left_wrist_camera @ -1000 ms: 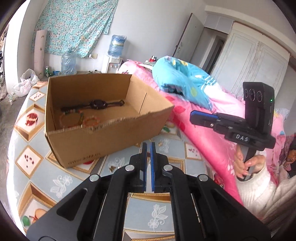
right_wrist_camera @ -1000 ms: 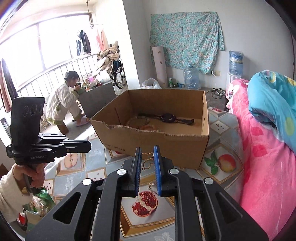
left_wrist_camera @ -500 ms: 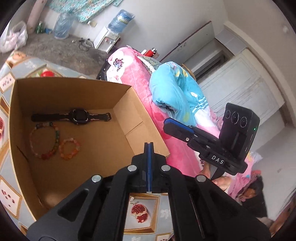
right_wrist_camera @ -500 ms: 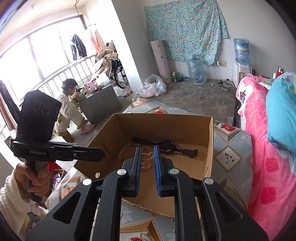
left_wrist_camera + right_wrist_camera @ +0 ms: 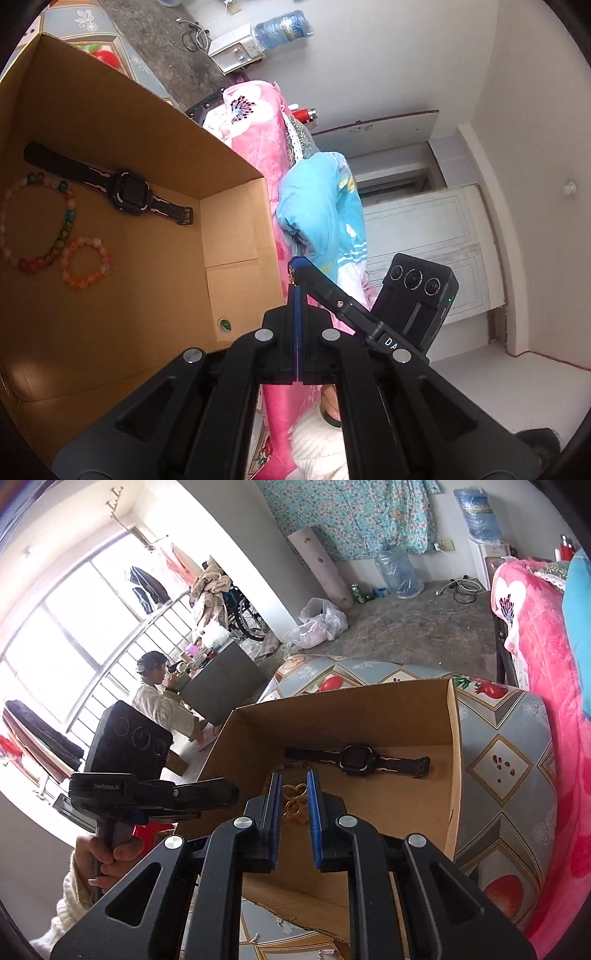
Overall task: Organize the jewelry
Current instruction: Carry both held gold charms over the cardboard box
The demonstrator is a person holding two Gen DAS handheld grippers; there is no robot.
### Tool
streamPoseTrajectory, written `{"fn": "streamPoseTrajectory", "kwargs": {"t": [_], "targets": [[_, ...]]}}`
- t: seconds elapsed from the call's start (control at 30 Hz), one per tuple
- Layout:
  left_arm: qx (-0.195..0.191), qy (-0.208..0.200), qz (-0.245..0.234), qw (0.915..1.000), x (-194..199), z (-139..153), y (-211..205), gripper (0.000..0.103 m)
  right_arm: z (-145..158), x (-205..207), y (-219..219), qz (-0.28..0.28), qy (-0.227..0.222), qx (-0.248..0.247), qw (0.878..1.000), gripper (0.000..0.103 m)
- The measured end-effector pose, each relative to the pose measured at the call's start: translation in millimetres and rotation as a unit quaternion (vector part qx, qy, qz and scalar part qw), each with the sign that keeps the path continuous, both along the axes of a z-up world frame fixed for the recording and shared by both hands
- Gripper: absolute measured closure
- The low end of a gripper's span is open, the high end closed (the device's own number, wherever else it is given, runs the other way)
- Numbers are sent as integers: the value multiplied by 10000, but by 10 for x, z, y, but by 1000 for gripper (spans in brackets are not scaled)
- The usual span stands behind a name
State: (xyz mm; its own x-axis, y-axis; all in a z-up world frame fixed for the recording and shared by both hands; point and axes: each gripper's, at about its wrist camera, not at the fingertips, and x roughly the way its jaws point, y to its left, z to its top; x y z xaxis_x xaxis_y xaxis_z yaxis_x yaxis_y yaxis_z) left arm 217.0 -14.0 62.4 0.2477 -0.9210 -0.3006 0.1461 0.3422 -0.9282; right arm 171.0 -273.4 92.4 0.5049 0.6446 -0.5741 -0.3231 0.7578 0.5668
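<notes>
Room: bedroom w/ concrete floor, floral cloth on far wall, pink blanket [image 5: 546, 657] on bed at right; cardboard box [image 5: 452, 768] sits on a table w/ fruit-print cover [image 5: 506, 775].

Writing: right-wrist view shows "GenRobot.AI" on the left gripper's body. Left-wrist view shows "DA" on the right gripper's body, rest hidden. Water jug [image 5: 476, 511] label not readable.

Fingers:
- Left gripper [image 5: 297, 325]: blue pads pressed flat together, nothing between them. It hangs over the box's near right corner.
- Right gripper [image 5: 293, 812]: jaws a narrow gap apart, gold chain piece [image 5: 293, 799] hanging in the gap, above the box floor. Whether the pads press on it cannot be told; contact pts hidden. In the left-wrist view a small gold bit dangles at the right gripper's tip [image 5: 293, 277].

Box contents:
- Black watch [image 5: 129, 192], strap laid flat, near the far wall. Both views.
- Large multicolour bead bracelet [image 5: 37, 221] and small orange bead bracelet [image 5: 85, 262], touching, beside the watch. Left-wrist view only; fingers block them in the other.

Right-wrist view only: hand [image 5: 107, 853] in white knit sleeve gripping the left handle; a seated person [image 5: 159, 698] by the window.
</notes>
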Motion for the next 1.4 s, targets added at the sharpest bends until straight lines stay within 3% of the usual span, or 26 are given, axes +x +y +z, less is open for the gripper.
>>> {"fn": "streamPoseTrajectory", "kwargs": {"t": [0.1, 0.2, 0.27, 0.33, 0.4, 0.47, 0.57, 0.63, 0.67, 0.7, 0.77, 0.8, 0.83, 0.87, 0.97, 1.03, 1.07, 1.2, 1.3, 1.4], "targets": [[-165, 151, -140, 9997, -47, -30, 1, 103, -4, -42, 14, 27, -32, -79, 10000, 89], [147, 21, -203, 9997, -158, -9, 15, 96, -3, -74, 35, 61, -50, -130, 9999, 89], [426, -298, -178, 9985, -358, 57, 28, 96, -4, -112, 36, 61, -67, -137, 9999, 89], [928, -977, -318, 9904, -628, 174, -35, 86, 4, -154, 38, 117, -110, -123, 9998, 89], [1711, -1811, -452, 9674, -1051, 279, -124, 75, 8, -195, 64, 162, -160, -163, 9996, 89], [2660, -2410, -474, 9322, -1456, 232, -226, 75, 26, -235, 100, 206, -254, -240, 9992, 89], [3866, -2565, -401, 8849, -1868, -169, -282, 75, 78, -320, 167, 298, -437, -268, 9982, 89], [4354, -2482, -492, 8639, -1994, -494, -317, 75, 111, -393, 208, 352, -518, -269, 9977, 89], [4490, -2403, -550, 8589, -2031, -642, -328, 75, 123, -448, 222, 382, -553, -260, 9974, 89], [4529, -2308, -575, 8593, -2062, -758, -319, 76, 125, -511, 233, 403, -588, -252, 9971, 89], [4354, -2103, -499, 8739, -2086, -898, -284, 76, 125, -665, 240, 412, -683, -273, 9964, 89], [4328, -2158, -384, 8744, -2118, -911, -266, 77, 123, -737, 235, 404, -729, -289, 9961, 89], [4463, -2215, -304, 8665, -2136, -918, -269, 82, 118, -799, 229, 417, -763, -289, 9958, 89], [4751, -2276, -254, 8496, -2149, -925, -290, 100, 110, -852, 227, 434, -774, -283, 9957, 89], [4999, -2474, -354, 8292, -2202, -924, -368, 101, 104, -944, 229, 435, -776, -212, 9958, 89], [5211, -2655, -476, 8098, -2280, -921, -486, 101, 113, -979, 241, 444, -813, -237, 9954, 89], [5250, -2700, -494, 8056, -2293, -917, -506, 102, 123, -993, 253, 449, -846, -295, 9950, 89], [4880, -2563, -311, 8338, -2220, -738, -351, 102, 170, -990, 275, 480, -900, -444, 9938, 89], [4668, -2757, -168, 8401, -2171, -409, -311, 102, 183, -985, 259, 399, -938, -527, 9934, 89], [4500, -3059, -106, 8389, -2101, -45, -323, 102, 179, -949, 217, 351, -895, -447, 9944, 89]]}}
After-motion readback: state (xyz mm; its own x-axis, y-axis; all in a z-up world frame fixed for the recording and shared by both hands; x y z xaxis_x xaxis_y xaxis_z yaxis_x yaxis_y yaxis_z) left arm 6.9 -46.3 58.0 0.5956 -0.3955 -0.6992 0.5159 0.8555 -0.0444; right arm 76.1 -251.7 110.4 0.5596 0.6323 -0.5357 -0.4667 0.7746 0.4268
